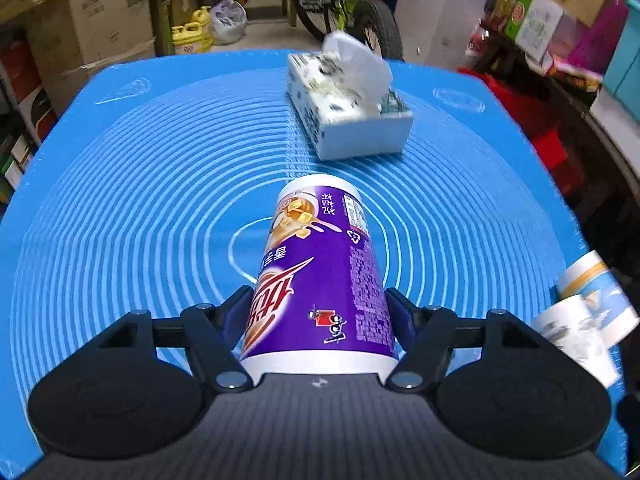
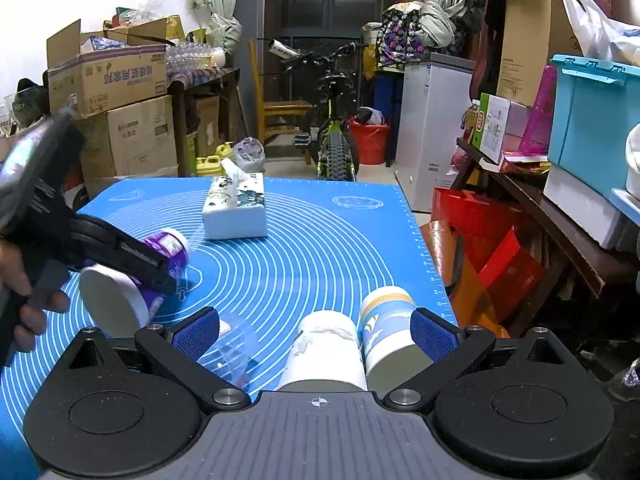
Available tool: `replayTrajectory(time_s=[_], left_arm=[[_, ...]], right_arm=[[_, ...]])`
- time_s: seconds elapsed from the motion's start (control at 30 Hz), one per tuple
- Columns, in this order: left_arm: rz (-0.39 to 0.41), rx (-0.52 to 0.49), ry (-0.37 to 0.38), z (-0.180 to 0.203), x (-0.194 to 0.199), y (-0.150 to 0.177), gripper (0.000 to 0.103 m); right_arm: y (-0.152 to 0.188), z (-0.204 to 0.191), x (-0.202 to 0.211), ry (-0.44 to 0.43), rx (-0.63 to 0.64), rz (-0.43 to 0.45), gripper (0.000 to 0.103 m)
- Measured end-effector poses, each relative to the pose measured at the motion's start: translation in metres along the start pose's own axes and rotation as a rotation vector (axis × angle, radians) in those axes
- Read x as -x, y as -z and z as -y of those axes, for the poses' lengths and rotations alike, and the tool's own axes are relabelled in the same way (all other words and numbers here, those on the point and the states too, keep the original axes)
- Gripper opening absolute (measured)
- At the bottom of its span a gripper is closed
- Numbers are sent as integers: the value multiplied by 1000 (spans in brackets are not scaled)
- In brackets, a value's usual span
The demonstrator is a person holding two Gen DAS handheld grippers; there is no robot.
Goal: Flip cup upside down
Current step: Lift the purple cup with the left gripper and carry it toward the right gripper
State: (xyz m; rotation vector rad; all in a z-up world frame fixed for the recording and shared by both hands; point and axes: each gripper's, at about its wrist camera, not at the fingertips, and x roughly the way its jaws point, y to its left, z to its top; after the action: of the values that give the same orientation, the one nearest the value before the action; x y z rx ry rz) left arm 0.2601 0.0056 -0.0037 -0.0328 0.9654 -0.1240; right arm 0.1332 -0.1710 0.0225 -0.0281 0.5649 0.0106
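Observation:
My left gripper [image 1: 318, 308] is shut on a purple paper cup [image 1: 320, 276], gripping its sides and holding it tilted over the blue mat [image 1: 140, 200]; the white base points away from me. In the right wrist view the same purple cup [image 2: 132, 292] hangs in the left gripper [image 2: 160, 270] at the left, wide white end toward the camera, above the mat [image 2: 320, 248]. My right gripper [image 2: 316, 334] is open and holds nothing; two white and blue paper cups [image 2: 332, 352] [image 2: 390, 332] stand upside down between its fingers, and a clear plastic cup [image 2: 232, 348] lies by its left finger.
A white tissue box [image 1: 348, 108] sits at the far side of the mat, also in the right wrist view [image 2: 236, 208]. The two white and blue cups [image 1: 588, 308] are at the mat's right edge. Cardboard boxes, a bicycle [image 2: 336, 136] and shelves surround the table.

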Motion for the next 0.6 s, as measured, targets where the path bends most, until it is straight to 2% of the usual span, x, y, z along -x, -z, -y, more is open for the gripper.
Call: replayTrajectory(time_s=[0.1, 0.27, 0.53, 0.6], left_arm=[[47, -6, 20, -2, 33, 14, 71], [60, -46, 43, 2, 74, 52, 71], [51, -73, 8, 12, 90, 115, 71], [40, -64, 20, 12, 89, 127, 71]], right_arm=[[2, -3, 9, -7, 5, 5, 101], [12, -7, 25, -22, 0, -1, 101], [41, -13, 40, -34, -22, -57, 101], [49, -14, 40, -31, -26, -77, 101]])
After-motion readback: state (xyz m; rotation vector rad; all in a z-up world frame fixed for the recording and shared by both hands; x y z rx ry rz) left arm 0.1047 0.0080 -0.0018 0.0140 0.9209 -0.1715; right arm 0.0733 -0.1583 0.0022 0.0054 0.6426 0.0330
